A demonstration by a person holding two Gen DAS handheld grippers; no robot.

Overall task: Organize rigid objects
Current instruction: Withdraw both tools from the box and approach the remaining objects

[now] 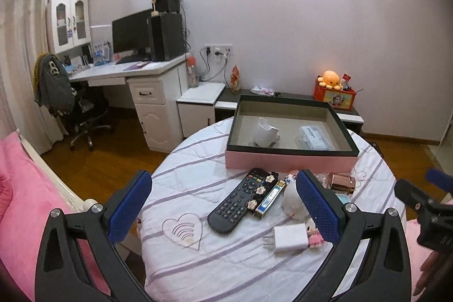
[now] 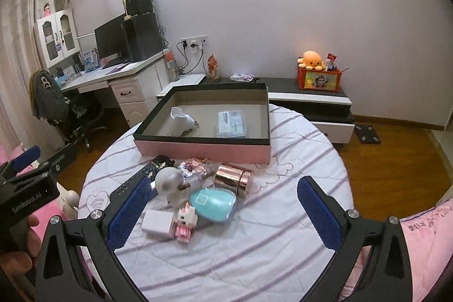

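Note:
A pink box (image 1: 288, 160) (image 2: 203, 150) with a dark rim stands at the far side of the round table; inside lie a white jug (image 1: 266, 133) (image 2: 182, 122) and a clear plastic case (image 1: 314, 139) (image 2: 232, 125). In front of it sit a black remote (image 1: 240, 201), a gold harmonica (image 1: 270, 198), a white charger (image 1: 288, 239) (image 2: 157, 224), a rose-gold tin (image 1: 341, 183) (image 2: 233, 179), a teal oval case (image 2: 212, 203), a white round toy (image 2: 170, 184) and a pink block figure (image 2: 185, 221). My left gripper (image 1: 223, 210) hovers open above the remote. My right gripper (image 2: 225, 212) is open above the teal case.
The table wears a white striped cloth (image 1: 226, 268) (image 2: 254, 259). Pink bedding (image 1: 25, 203) lies to the left, a desk with monitor (image 1: 133, 33) and an office chair (image 1: 70, 106) behind, and a low cabinet with an orange toy box (image 2: 318, 78) by the wall.

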